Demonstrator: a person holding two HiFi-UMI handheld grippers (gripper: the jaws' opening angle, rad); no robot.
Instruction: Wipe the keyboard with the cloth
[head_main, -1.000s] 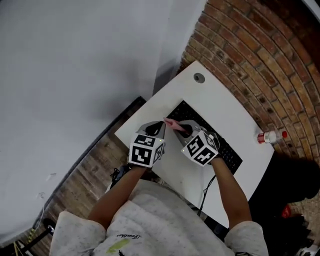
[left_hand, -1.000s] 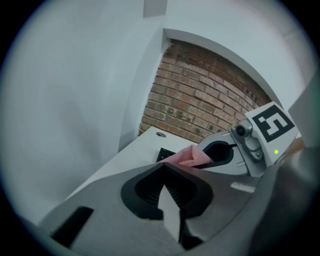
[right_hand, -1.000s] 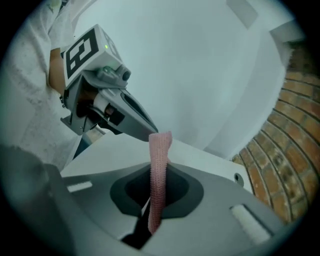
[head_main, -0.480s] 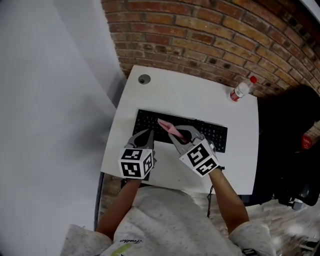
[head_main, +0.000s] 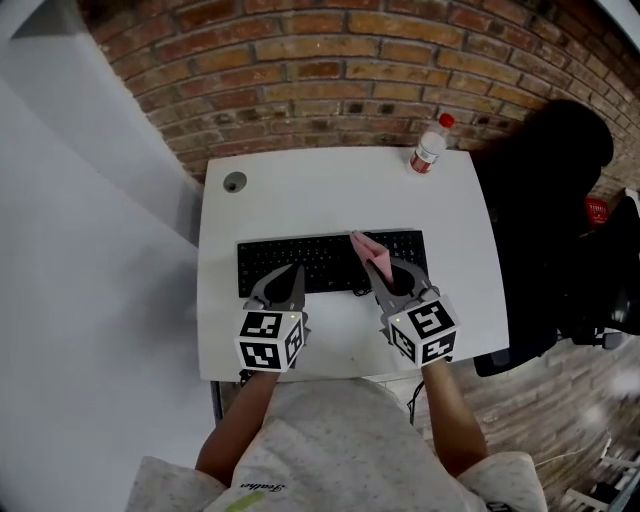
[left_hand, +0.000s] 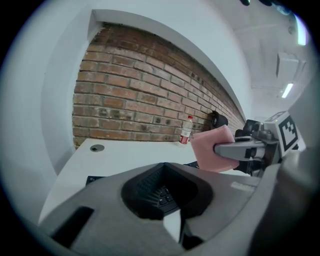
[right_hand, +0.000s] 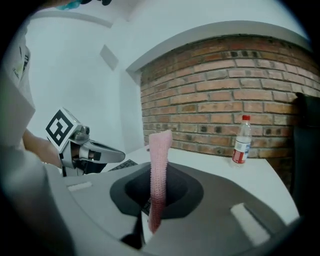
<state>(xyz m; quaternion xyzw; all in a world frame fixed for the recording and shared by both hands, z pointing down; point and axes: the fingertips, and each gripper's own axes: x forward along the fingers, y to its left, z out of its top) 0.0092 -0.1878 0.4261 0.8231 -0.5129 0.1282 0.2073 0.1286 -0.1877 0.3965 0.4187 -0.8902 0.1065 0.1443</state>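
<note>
A black keyboard (head_main: 300, 262) lies across the middle of the white desk (head_main: 330, 185). My right gripper (head_main: 385, 277) is shut on a pink cloth (head_main: 366, 245), which sticks out over the keyboard's right half; in the right gripper view the pink cloth (right_hand: 159, 170) stands upright between the jaws. My left gripper (head_main: 283, 283) hovers at the keyboard's front edge, left of centre, jaws shut with nothing in them. In the left gripper view the keyboard (left_hand: 162, 192) shows through the jaw opening, and the pink cloth (left_hand: 212, 149) hangs to the right.
A plastic bottle (head_main: 429, 147) with a red cap stands at the desk's far right corner. A round cable hole (head_main: 235, 182) sits at the far left. A brick wall (head_main: 330, 70) backs the desk. A black chair (head_main: 545, 200) is at the right.
The head view has swung round, so the desk now lies square to me. Both grippers keep their places over the keyboard, the right still holding the cloth.
</note>
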